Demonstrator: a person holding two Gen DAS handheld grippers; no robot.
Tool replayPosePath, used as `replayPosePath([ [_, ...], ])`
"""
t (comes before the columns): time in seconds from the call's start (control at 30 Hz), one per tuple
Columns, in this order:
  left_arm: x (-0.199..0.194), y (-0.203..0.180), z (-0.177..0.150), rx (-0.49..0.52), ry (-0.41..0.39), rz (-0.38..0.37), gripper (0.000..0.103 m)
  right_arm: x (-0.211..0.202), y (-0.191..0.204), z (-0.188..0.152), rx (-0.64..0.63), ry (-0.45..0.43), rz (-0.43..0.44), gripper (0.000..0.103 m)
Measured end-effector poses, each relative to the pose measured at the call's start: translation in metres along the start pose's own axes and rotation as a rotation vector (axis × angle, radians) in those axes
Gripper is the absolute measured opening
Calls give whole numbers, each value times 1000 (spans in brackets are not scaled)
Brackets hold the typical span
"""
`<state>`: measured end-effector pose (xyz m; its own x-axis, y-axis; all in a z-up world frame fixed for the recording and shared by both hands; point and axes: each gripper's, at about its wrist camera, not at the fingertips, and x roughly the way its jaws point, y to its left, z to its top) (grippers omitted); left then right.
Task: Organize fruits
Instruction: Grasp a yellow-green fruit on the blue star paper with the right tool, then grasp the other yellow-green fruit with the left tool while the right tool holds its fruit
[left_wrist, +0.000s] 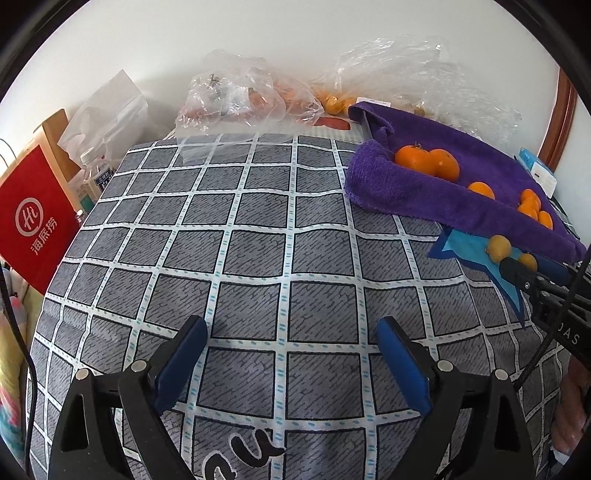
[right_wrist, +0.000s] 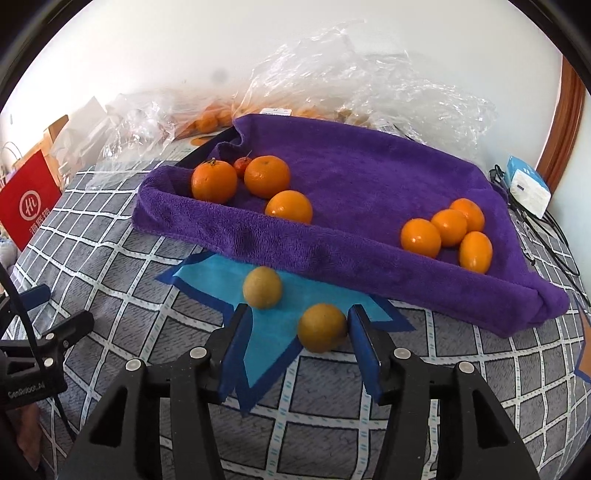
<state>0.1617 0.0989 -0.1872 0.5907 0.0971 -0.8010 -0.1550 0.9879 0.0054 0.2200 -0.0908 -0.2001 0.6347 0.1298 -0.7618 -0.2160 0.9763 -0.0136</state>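
A plush purple towel (right_wrist: 369, 192) is lying rough and matt, its oranges (right_wrist: 421, 237) shining glossy. At twelve o'clock, crinkled clear plastic bags (right_wrist: 388, 85) are glinting; the checked cloth (left_wrist: 258, 251) is looking woven.

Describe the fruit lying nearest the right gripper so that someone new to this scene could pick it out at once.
Find the purple towel on the checked cloth; a blue star-shaped mat pokes out from under its near edge. Two dull yellowish fruits lie on that mat, outside the towel. The wanted fruit is the nearer one, between the open jaws of the right gripper, duller than the bright oranges on the towel.
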Motion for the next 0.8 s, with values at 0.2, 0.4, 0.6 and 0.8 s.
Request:
replayPosePath([
  [0.2,1,1,1,-2,2,1,94,9,3,6,4,0,-12,26],
  [0.4,1,2,1,0,3,0,95,-5,-1,3,11,-57,-25,26],
  [0.6,2,1,2,6,1,-10,93,-25,-14,-7,25,-81,-6,26],
  [0.8,-5,-3,5,-24,12,-59,73,-36,-38,-19,60,-88,9,26],
])
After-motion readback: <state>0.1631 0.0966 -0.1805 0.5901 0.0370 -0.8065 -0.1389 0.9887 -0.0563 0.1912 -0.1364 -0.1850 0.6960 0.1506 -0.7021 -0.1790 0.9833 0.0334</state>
